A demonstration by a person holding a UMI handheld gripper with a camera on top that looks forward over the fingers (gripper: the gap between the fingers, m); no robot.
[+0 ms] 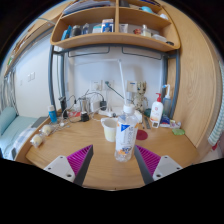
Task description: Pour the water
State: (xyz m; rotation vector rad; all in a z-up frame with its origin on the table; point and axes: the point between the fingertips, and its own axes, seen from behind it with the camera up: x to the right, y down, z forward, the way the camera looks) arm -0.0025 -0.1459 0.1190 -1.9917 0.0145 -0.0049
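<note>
I see my gripper (113,162) spread open — a clear water bottle (125,133) stands upright between the fingers, gaps either side, on the wooden desk (60,140). A white cup (110,129) sits at its ten o'clock, just beside it.

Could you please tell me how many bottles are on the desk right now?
2: a clear bottle between the gripper fingers, and a white bottle farther back; clutter may hide others.
</note>
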